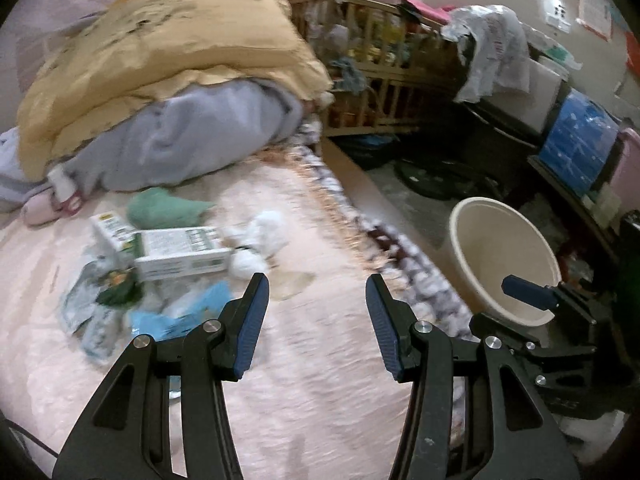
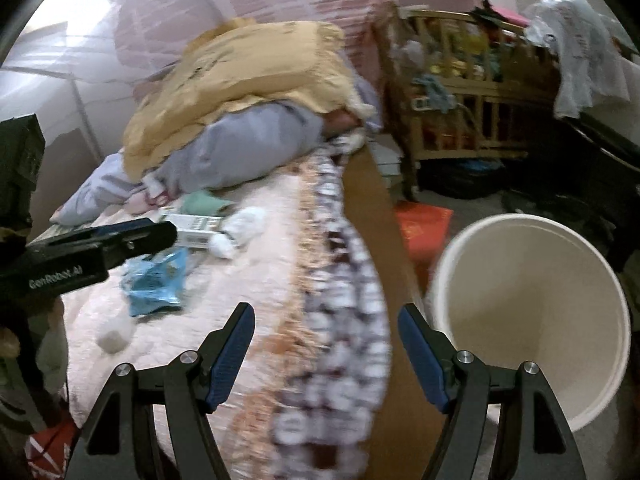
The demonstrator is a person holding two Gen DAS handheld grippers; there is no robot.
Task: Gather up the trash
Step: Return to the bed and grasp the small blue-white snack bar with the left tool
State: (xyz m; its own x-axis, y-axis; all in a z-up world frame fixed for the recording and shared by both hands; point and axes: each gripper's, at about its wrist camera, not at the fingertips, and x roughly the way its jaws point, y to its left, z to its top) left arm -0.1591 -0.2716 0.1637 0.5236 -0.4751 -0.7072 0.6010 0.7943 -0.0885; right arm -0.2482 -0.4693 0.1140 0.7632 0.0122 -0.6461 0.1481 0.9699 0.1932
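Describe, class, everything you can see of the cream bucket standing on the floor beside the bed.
The cream bucket is a round, smooth-walled container, plastic by its look, with a rolled rim and walls that narrow toward the base. It stands upright on the floor close beside the bed's edge, mouth open, with no lid. The visible inside looks empty; its bottom is partly hidden. Nothing visibly touches it; the right claw hangs open in front of it.

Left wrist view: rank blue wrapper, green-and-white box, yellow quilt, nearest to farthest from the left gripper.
From the left gripper, both fingers apart with nothing between them:
1. blue wrapper – just left of the left finger, on the pink bedspread.
2. green-and-white box – further up the bed, left of centre.
3. yellow quilt – piled at the far end of the bed.
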